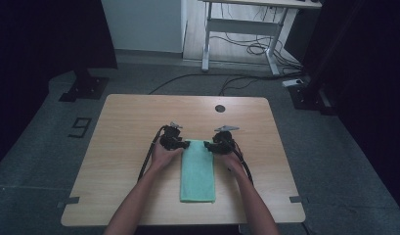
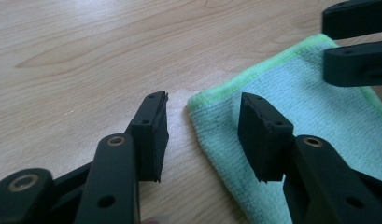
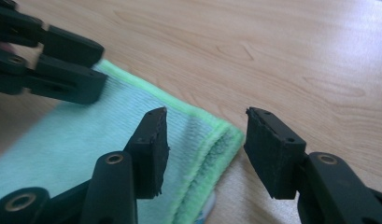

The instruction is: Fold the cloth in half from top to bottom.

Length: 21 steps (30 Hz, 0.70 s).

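A folded mint-green towel (image 1: 198, 176) lies lengthwise on the wooden table (image 1: 129, 127), its short far edge towards the table's middle. My left gripper (image 1: 184, 145) is at the towel's far left corner, and my right gripper (image 1: 211, 146) is at its far right corner. In the left gripper view the left gripper (image 2: 202, 100) stands open, with the towel (image 2: 291, 102) corner low between its jaws and untouched. In the right gripper view the right gripper (image 3: 205, 114) is open astride the other corner of the towel (image 3: 86, 135). Each view also shows the other gripper farther off.
The table has a round dark cable hole (image 1: 220, 108) near its far edge. Bare wood lies to the left and right of the towel. Beyond the table stand a white desk frame (image 1: 246, 29) and loose cables on the grey floor.
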Available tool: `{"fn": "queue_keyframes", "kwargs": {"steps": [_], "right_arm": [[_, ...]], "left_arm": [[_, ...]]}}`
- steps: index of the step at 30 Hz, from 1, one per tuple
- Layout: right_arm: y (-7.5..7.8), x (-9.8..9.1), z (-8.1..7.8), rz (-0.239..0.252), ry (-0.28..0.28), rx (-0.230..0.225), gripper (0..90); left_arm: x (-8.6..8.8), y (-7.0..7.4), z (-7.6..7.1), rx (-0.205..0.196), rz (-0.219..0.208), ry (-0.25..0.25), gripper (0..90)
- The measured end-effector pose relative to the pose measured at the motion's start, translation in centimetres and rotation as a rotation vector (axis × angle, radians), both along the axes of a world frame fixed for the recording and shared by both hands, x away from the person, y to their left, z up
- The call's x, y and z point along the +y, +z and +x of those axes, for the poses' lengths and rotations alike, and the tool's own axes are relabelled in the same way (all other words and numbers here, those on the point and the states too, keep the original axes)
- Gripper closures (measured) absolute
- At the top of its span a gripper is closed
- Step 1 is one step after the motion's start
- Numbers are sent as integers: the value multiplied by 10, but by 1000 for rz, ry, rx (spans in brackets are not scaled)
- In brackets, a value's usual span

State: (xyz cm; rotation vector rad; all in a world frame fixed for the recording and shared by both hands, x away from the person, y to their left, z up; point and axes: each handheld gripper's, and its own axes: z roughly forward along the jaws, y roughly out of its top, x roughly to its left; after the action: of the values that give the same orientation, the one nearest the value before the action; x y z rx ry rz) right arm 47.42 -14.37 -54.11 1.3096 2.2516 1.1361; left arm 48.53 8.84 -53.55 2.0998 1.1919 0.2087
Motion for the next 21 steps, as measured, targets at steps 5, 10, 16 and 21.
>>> {"fn": "queue_keyframes", "kwargs": {"steps": [5, 10, 16, 21], "right_arm": [[-4, 1, 2, -19, -2, 11, 519], [-6, 2, 3, -36, 21, -2, 587], [-6, 3, 2, -18, 61, 7, 751], [-8, -1, 0, 15, 82, -1, 793]], "left_arm": [[-4, 0, 0, -17, 24, -1, 535], [-5, -1, -1, -27, 33, -16, 595], [-11, -2, -8, -50, 47, -49, 785], [-8, 0, -14, -83, 43, -82, 858]]}}
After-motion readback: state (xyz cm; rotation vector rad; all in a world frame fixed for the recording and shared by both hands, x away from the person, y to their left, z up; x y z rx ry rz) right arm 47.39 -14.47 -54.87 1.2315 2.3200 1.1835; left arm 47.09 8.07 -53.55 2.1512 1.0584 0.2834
